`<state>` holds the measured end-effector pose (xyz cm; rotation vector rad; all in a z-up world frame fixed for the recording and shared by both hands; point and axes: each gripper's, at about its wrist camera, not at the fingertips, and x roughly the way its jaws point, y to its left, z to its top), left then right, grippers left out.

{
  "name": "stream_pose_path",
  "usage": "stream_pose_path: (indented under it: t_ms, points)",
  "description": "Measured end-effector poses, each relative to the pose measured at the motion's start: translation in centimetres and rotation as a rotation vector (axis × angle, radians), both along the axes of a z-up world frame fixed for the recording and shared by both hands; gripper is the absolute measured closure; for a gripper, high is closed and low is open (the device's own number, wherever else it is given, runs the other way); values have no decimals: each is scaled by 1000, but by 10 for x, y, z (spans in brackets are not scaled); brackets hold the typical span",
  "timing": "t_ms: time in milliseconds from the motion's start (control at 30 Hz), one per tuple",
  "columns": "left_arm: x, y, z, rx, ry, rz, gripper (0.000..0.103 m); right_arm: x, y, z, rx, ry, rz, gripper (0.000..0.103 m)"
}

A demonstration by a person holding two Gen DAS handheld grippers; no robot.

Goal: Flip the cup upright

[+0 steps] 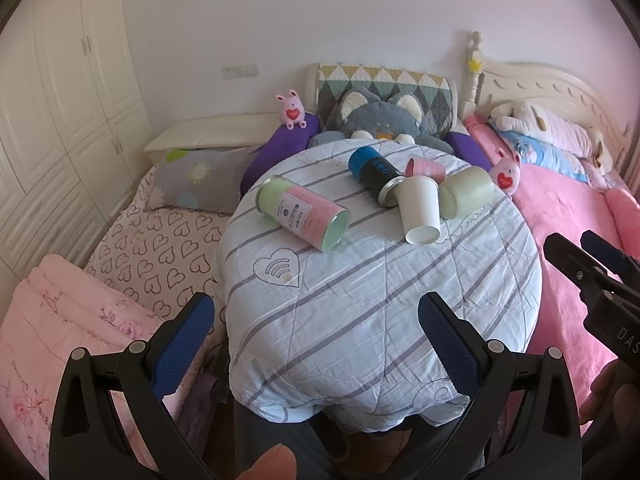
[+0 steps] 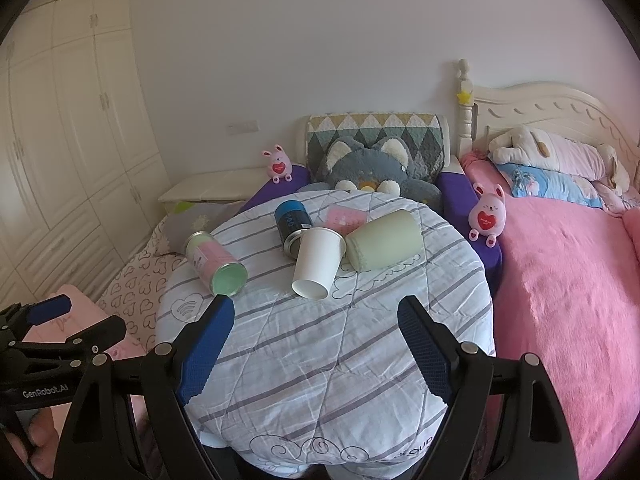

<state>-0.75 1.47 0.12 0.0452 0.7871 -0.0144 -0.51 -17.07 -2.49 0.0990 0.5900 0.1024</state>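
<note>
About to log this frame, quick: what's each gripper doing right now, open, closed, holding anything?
Left gripper: open, holding nothing, short of the cups.
Right gripper: open, holding nothing, fingers apart over the striped cloth.

A home bedroom, by every sign; a bed [image 2: 568, 280] under a pink blanket runs along the right, its carved cream headboard [image 2: 560, 108] against the wall; plush toys sit about, a grey cat [image 2: 372, 168] and small pink bunnies [image 2: 489, 210]; tall white wardrobe doors [image 2: 60, 120] fill the left wall; a heart-print sheet [image 1: 160, 252] and a flowered pillow [image 1: 196, 178] lie beside a round table under a striped quilt [image 2: 320, 340].
</note>
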Motion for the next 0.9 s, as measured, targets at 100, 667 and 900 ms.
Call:
stream_pose_path:
  t_ms: [100, 667, 900]
  points:
    - [0, 0, 0, 1, -3, 0, 0, 0, 1, 0, -3, 2, -2, 19]
    - [35, 18, -7, 12, 18, 37, 0, 48, 19, -12, -30, 54, 55, 19]
    - [88, 29, -22, 27, 42, 79, 0, 125, 40, -28, -71, 133, 129, 19]
